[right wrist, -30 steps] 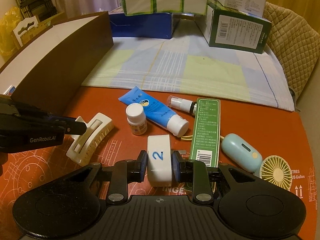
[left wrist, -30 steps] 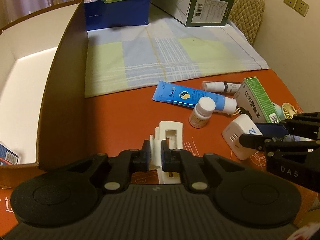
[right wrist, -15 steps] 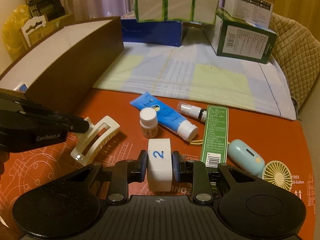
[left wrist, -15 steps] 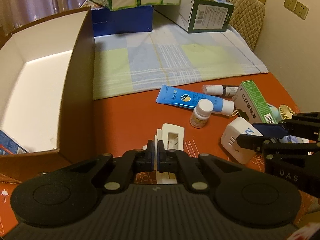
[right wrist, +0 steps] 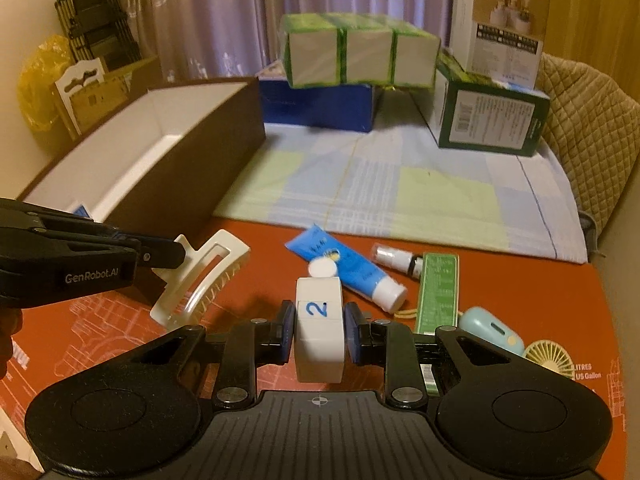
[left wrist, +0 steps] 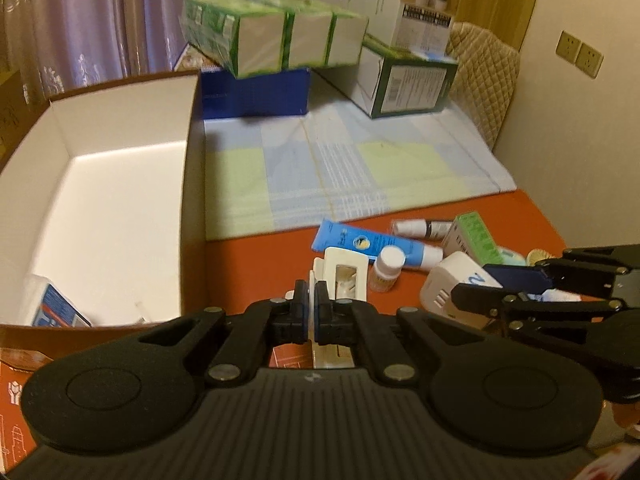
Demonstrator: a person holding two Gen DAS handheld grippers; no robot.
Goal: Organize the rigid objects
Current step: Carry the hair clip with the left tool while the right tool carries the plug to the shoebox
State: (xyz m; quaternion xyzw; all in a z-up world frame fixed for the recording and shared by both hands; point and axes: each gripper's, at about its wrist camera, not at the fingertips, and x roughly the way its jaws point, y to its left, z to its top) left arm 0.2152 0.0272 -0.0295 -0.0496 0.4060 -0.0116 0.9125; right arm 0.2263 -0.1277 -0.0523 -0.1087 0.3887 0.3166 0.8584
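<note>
Two grippers each hold a load clear of the red tabletop (right wrist: 500, 272). The left gripper (left wrist: 311, 308) has its jaws pressed together on the thin end tab of a cream hair claw clip (left wrist: 340, 276), whose long axis runs straight ahead, away from the fingers. The right gripper (right wrist: 318, 330) pinches a white block marked 2 (right wrist: 319, 320) across its narrow sides, the block's length also pointing forward.

The open brown box (left wrist: 120, 200) with the white lining lies ahead and to the left of both grippers. It sits just beside the left gripper and farther from the right one, with the left gripper in between, so the left hand probably goes first. The clip would need to swing left over the near wall. A blue-printed packet (left wrist: 56, 308) already lies in the box's near corner; the rest of the floor looks free.
</note>
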